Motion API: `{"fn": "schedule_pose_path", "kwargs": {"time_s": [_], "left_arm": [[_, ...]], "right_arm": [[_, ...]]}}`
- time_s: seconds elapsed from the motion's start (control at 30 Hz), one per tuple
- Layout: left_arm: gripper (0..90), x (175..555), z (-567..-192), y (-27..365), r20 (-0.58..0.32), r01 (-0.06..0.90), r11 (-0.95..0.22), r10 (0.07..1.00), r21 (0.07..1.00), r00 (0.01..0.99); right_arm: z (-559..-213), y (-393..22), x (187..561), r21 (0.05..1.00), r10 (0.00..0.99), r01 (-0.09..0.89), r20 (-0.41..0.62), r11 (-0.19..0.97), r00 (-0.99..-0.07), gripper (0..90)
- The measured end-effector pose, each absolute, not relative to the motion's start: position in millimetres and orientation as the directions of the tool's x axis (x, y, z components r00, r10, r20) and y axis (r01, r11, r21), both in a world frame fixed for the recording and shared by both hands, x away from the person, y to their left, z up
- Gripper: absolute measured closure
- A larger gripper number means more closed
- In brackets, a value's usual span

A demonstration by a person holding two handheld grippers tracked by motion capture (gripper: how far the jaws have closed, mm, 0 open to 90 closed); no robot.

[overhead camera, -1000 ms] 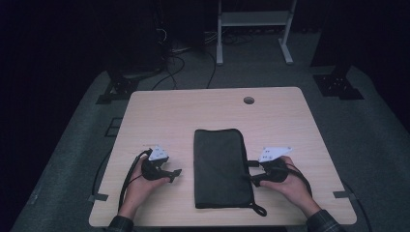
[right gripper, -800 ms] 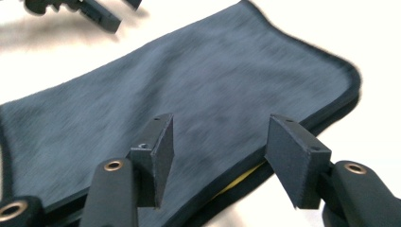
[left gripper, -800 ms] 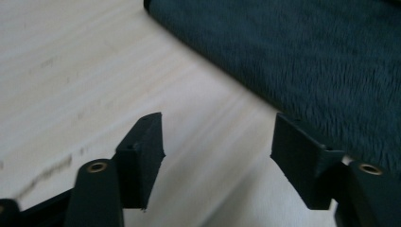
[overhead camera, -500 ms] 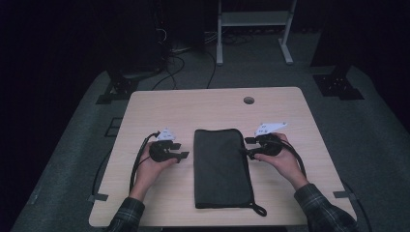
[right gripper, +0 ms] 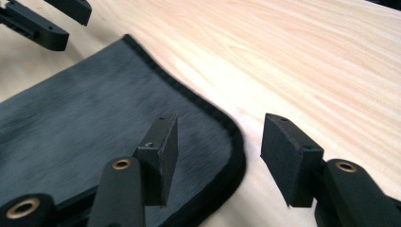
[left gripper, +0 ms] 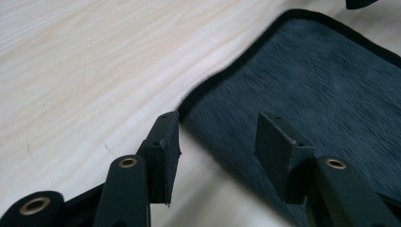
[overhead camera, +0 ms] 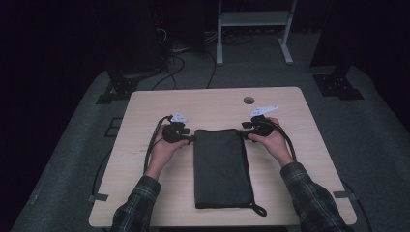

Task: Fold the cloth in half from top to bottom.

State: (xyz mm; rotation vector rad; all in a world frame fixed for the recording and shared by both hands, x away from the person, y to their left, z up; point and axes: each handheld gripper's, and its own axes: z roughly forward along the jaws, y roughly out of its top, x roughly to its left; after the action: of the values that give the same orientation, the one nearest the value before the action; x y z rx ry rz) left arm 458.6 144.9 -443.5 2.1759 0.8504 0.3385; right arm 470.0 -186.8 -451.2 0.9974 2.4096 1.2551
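Observation:
A flat dark fabric pouch (overhead camera: 220, 166) lies lengthwise in the middle of the wooden table (overhead camera: 145, 111). My left gripper (overhead camera: 191, 139) is at its far left corner and my right gripper (overhead camera: 244, 133) at its far right corner, each held in a hand. In the left gripper view the jaws (left gripper: 218, 120) have just been closing and stand apart, with the pouch's (left gripper: 331, 85) piped edge between them, untouched by the pads. In the right gripper view the jaws (right gripper: 221, 120) have also been closing and straddle the rounded corner of the pouch (right gripper: 94, 118) with a gap on both sides.
A cord loop (overhead camera: 258, 210) trails from the pouch's near right corner. A round cable hole (overhead camera: 248, 100) sits near the table's far edge. Beyond the table are floor cables and a white stand (overhead camera: 251, 19). The other gripper's jaws (right gripper: 42, 23) show at the right gripper view's top left.
Both hands have slid away from the person along the pouch's sides, from its near half up to its far corners. The left jaws look narrower.

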Motion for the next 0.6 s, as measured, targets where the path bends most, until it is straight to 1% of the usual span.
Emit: {"fn": "schedule_pose_path", "kwargs": {"time_s": [0.07, 0.27, 0.37, 0.6], "left_arm": [[49.2, 466, -445, 141, -0.012, 0.466, -0.506, 0.668, 0.726, 0.744], [49.2, 480, -453, 138, 0.003, 0.490, -0.514, 0.693, 0.704, 0.721], [48.7, 484, -459, 137, 0.019, 0.501, -0.540, 0.693, 0.676, 0.721], [48.4, 486, -465, 135, 0.008, 0.509, -0.544, 0.688, 0.667, 0.726]], "right_arm": [[-455, -186, 476, 0.800, 0.683, 0.459, 0.087, 0.386, -0.725, 46.1], [-469, -184, 486, 0.770, 0.692, 0.482, 0.075, 0.418, -0.718, 45.7], [-476, -183, 489, 0.759, 0.693, 0.491, 0.074, 0.428, -0.717, 44.8], [-482, -184, 490, 0.762, 0.681, 0.476, 0.065, 0.438, -0.730, 44.0]]}}
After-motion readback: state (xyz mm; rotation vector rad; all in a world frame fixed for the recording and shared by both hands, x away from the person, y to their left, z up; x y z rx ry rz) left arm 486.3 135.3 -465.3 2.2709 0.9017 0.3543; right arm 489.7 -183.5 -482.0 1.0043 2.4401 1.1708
